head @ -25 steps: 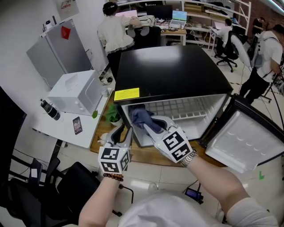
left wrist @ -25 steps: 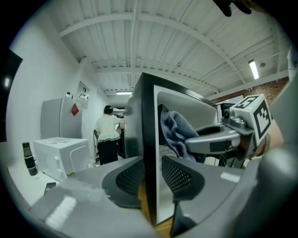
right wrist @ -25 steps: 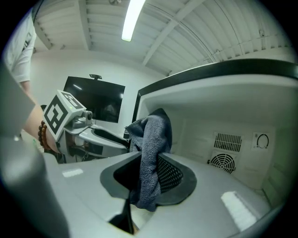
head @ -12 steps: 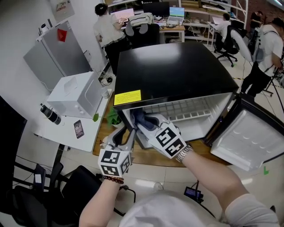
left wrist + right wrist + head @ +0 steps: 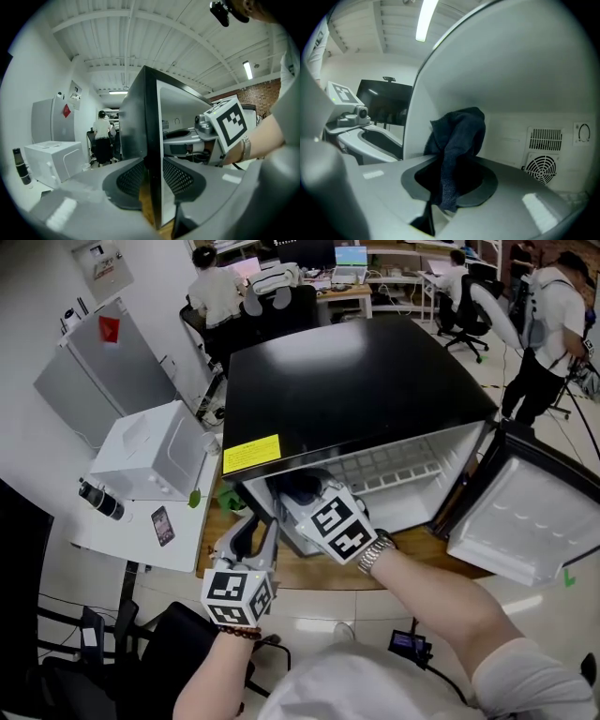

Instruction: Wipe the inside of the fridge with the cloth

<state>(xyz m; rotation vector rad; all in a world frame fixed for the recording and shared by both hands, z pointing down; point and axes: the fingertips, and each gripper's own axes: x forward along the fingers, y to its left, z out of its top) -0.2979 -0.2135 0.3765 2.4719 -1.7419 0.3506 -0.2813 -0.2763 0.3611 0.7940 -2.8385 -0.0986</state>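
One dark, nubbly cloth (image 5: pixel 459 131) hangs pinched in the right claw (image 5: pixel 449 183) inside the smooth, white-lined black fridge (image 5: pixel 356 381); the left claw (image 5: pixel 157 178) clamps its wall edge.

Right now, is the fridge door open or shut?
Open. The fridge door hangs swung out to the right, white inner liner showing, and the wire shelf inside is exposed.

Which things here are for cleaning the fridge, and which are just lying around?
For the job: fridge, its open door, blue cloth in the right gripper, left gripper clamping the fridge wall.
Just lying about: white box, phone, dark bottle, all on the side table.
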